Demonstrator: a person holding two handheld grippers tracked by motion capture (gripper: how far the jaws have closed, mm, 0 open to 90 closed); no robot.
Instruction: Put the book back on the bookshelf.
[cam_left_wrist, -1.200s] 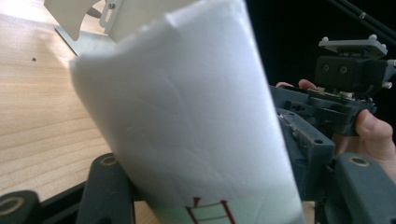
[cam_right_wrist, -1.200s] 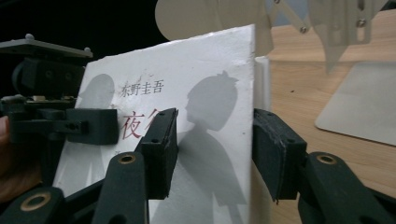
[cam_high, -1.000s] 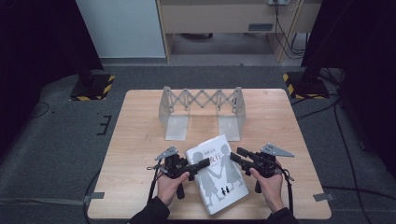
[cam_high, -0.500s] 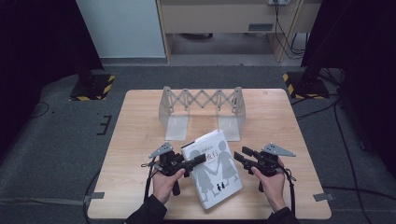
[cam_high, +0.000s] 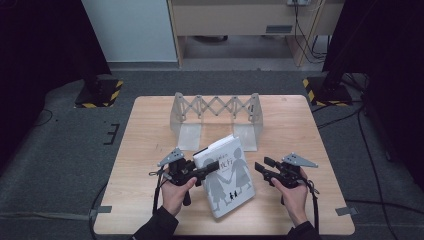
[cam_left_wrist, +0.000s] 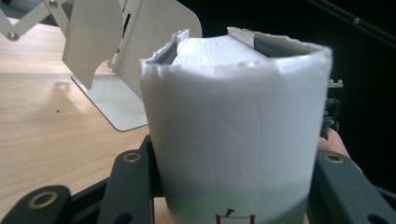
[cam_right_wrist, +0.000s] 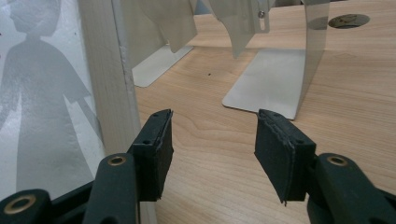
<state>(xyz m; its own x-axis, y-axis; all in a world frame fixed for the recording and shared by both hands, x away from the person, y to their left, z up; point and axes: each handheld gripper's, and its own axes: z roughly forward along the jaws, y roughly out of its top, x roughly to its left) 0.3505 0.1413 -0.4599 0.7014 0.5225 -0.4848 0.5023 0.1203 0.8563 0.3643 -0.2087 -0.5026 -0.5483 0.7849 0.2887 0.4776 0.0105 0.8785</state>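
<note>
High view first, from left to right, taking the white book (cam_high: 226, 175) as the landmark. Left of the book, the left gripper (cam_high: 209, 168) reaches in over its spine side, and the left gripper view confirms the hold: the black fingers (cam_left_wrist: 128, 182) are clamped on either side of the spine, which bulges up between them with the page block visible at the top. The book itself sits near the front edge of the wooden surface (cam_high: 150, 130), its near end down and its far end tipped up. Just beyond the book stands the expandable metal book rack (cam_high: 215, 112), with a flat base plate on each side of the book's far corner.

Right of the book, the right gripper (cam_high: 261, 167) hovers close to the page edge without touching it. Its own view shows the fingers (cam_right_wrist: 156, 149) spread wide with nothing between them, the book's fore-edge just beside the left one.

By my reckoning the step is standing the book upright to slide it into the rack. To do it well, the left hand should keep its squeeze firm on the spine while pivoting about the lower edge, and the right gripper should close on the free side or steady it, so the cover doesn't flop open or skid across the surface.
</note>
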